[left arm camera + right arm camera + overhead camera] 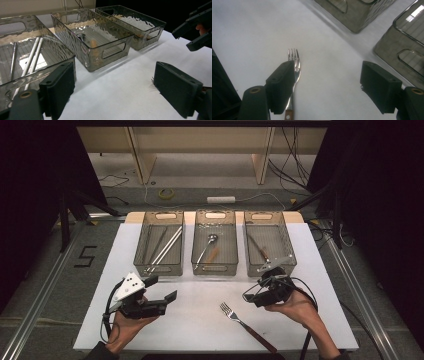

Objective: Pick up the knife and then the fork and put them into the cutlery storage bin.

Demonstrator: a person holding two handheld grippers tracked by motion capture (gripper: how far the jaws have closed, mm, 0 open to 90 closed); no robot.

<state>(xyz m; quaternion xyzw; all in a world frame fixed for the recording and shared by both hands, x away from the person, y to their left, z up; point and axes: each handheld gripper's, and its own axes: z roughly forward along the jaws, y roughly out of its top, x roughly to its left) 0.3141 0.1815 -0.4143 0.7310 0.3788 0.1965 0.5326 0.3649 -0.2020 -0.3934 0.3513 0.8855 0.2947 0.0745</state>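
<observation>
Three smoky translucent plastic bins stand in a row at the far side of the white table (310, 285) in the high view: the left bin (159, 245) holds long metal rods, the middle bin (215, 245) a spoon with a wooden handle, the right bin (269, 245) a wooden-handled utensil. The silver fork with the dark wooden handle (245, 325) lies loose on the white surface near the front edge, tines pointing up-left, handle running down-right. The right gripper (251, 296) hovers just beside the tines with its jaws spread and nothing between them; the left gripper (162, 290) rests apart at the left, jaws also spread and empty.

In the left gripper view the black pads stand wide, with bare table between them and the bins beyond, so this hand is idle.

In the right gripper view the fork's tines (294, 58) show just past the left pad (280, 86), and the neck runs down behind that pad. The fork is off-centre, not between the pads.

My judgement: the step in hand is picking up the fork. To do it well, shift the right gripper sideways until the neck sits midway between the pads, lower until the tips nearly meet the table, then close across the narrow neck or upper handle rather than the tines, which could slip or pivot. Which bin suits it I cannot tell.
</observation>
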